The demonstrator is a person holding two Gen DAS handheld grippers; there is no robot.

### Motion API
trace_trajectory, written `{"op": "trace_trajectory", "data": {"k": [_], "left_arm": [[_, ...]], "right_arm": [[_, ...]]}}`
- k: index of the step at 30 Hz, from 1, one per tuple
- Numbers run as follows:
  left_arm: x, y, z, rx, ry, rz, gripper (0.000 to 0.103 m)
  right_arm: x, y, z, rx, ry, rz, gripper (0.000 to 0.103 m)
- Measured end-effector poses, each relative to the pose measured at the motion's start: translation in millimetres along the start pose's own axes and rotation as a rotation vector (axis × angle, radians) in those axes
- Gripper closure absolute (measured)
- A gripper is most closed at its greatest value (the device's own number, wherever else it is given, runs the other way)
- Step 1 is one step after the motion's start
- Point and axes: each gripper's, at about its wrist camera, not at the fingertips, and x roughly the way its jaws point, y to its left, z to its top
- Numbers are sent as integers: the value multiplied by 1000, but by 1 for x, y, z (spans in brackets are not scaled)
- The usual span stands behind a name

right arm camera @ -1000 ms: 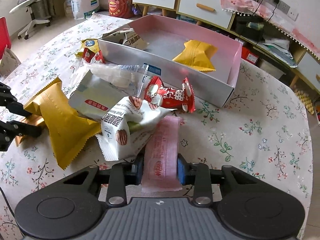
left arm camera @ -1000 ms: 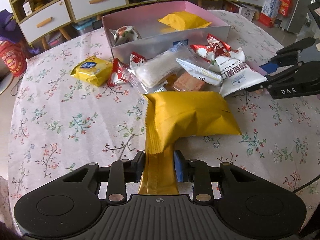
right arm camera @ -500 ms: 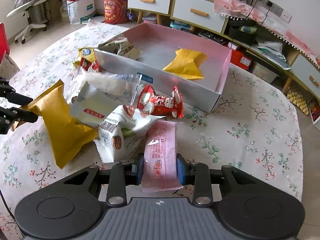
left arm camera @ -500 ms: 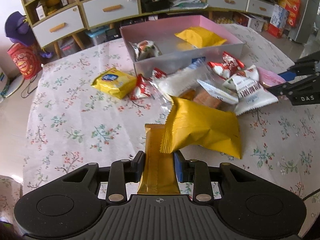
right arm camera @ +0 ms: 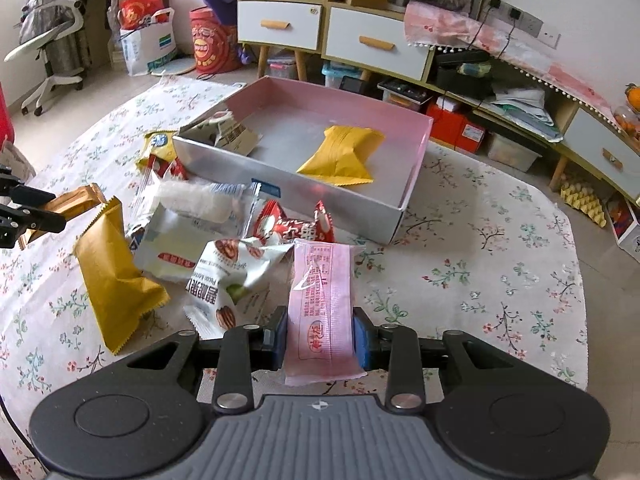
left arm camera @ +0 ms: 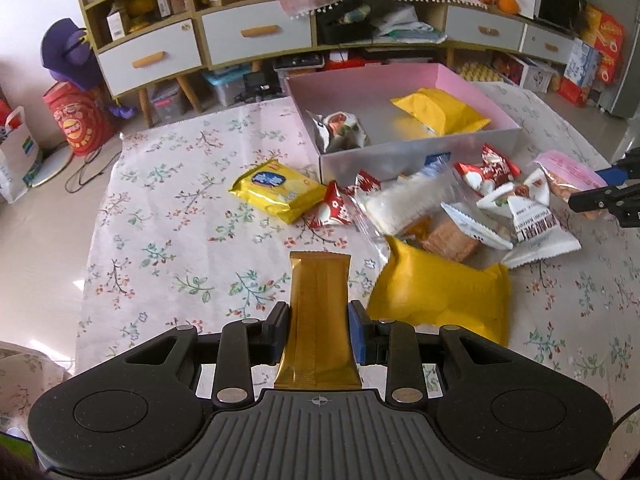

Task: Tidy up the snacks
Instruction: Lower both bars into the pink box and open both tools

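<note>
1. The left claw [left arm camera: 318, 330] is clamped on a gold bar wrapper [left arm camera: 318, 312], which juts forward between its fingers, lifted above the floral-clothed counter [left arm camera: 160, 240]; the right claw [right arm camera: 320, 338] pinches a pink snack packet [right arm camera: 322, 312] the same way.
2. Just beside the gold bar, a large mustard-yellow pouch [left arm camera: 440, 300] lies on the counter, apart from the claw.
3. Beyond it, toward the counter's far edge, a loose heap waits: a white nut packet [right arm camera: 232, 284], a red candy wrapper [right arm camera: 292, 228], a clear rice-cracker bag [left arm camera: 404, 200] and a yellow biscuit pack [left arm camera: 276, 192].
4. The pink-lined box [left arm camera: 416, 152] stands at the far edge, holding another yellow pouch [left arm camera: 438, 110] and a small white packet [left arm camera: 340, 130], with plenty of floor bare.
5. The step in hand appears to be the carry: both snacks are gripped and off the cloth, neither yet over the box.
6. The next move likely calls for bringing each claw forward over the heap and the box's near wall, then opening above a bare patch inside; two claws converging on one box risk crowding each other.
</note>
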Motion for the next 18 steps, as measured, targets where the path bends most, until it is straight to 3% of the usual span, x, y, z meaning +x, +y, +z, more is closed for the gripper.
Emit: {"op": "trace_trajectory", "data": {"k": [18], "left_arm": [[9,-9,51,-69,-77,-43,74]], "right_arm": [[-6,-4,47,99,-107,37,92]]}}
